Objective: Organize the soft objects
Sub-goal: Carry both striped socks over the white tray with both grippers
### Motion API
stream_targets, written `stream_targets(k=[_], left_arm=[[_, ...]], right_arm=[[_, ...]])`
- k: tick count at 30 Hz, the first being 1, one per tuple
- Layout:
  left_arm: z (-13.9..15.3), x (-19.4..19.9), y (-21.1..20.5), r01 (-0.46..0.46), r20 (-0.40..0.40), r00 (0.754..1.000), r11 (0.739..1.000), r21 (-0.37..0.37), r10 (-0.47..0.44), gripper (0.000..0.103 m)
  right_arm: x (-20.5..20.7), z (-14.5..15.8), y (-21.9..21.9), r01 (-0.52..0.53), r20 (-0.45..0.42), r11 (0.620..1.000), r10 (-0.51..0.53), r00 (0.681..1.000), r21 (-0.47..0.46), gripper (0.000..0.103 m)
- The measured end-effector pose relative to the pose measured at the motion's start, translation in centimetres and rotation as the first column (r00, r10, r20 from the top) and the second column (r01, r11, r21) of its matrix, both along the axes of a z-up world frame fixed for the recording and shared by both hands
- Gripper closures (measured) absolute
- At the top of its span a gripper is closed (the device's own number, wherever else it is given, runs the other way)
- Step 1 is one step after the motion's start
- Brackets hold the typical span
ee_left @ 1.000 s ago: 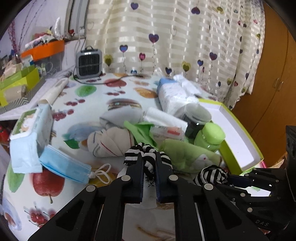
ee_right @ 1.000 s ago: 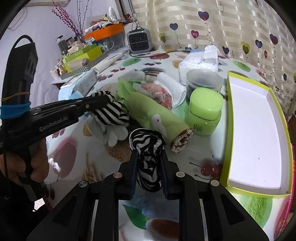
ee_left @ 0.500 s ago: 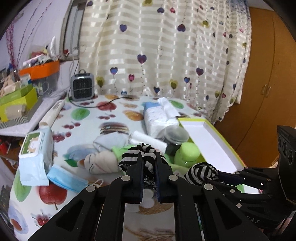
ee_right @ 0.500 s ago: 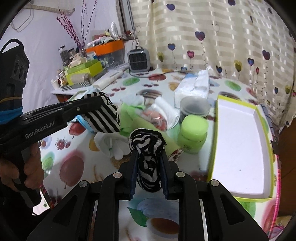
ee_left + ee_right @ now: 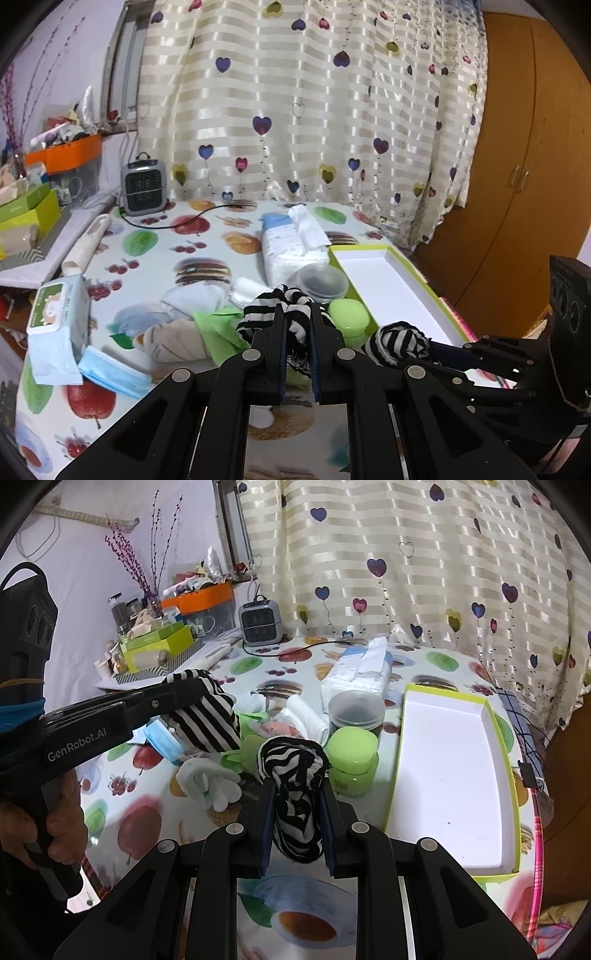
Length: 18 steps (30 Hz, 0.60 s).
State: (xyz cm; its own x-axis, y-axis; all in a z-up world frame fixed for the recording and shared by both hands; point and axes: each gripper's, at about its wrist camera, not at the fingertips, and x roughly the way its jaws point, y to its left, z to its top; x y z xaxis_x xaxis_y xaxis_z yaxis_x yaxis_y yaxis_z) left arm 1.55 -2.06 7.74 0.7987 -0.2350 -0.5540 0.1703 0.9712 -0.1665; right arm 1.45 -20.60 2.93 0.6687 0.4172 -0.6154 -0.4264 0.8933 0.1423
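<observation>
My left gripper (image 5: 297, 314) is shut on a black-and-white striped cloth (image 5: 291, 325), held in the air above the table's soft pile. My right gripper (image 5: 295, 786) is shut on another bunch of black-and-white striped cloth (image 5: 295, 771); it also shows in the left wrist view (image 5: 397, 341). The left gripper's striped cloth shows in the right wrist view (image 5: 207, 716). Whether both bunches are one piece I cannot tell. Below lie a beige sock bundle (image 5: 177, 339), a green towel (image 5: 218, 328), white gloves (image 5: 210, 779) and a rolled white cloth (image 5: 247, 290).
A white tray with a lime rim (image 5: 454, 771) lies at the right of the table. Near it stand a lime-lidded jar (image 5: 352, 760), a dark jar with a clear lid (image 5: 354, 709) and a tissue pack (image 5: 288, 243). A wipes pack (image 5: 59, 317), blue mask (image 5: 110, 373) and heater (image 5: 144, 188) are left.
Both grippers have risen higher above the table with their striped cloth still clamped; the table objects look smaller and farther below.
</observation>
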Motion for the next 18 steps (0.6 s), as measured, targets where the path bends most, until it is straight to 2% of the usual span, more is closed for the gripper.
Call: stream_targets(k=[9, 18], left_arm=[[0.2, 1.1, -2.1, 0.049, -0.004, 0.999, 0.999, -0.006, -0.049, 0.094], [-0.1, 2.9, -5.6, 0.132, -0.008, 0.991, 0.991, -0.001, -0.132, 0.094]], right_arm=[[0.2, 0.3, -1.8, 0.033, 0.008, 0.999, -0.033, 0.999, 0.029, 0.080], [1.4, -0.1, -5.0, 0.117, -0.003, 0.992, -0.117, 0.993, 0.042, 0.080]])
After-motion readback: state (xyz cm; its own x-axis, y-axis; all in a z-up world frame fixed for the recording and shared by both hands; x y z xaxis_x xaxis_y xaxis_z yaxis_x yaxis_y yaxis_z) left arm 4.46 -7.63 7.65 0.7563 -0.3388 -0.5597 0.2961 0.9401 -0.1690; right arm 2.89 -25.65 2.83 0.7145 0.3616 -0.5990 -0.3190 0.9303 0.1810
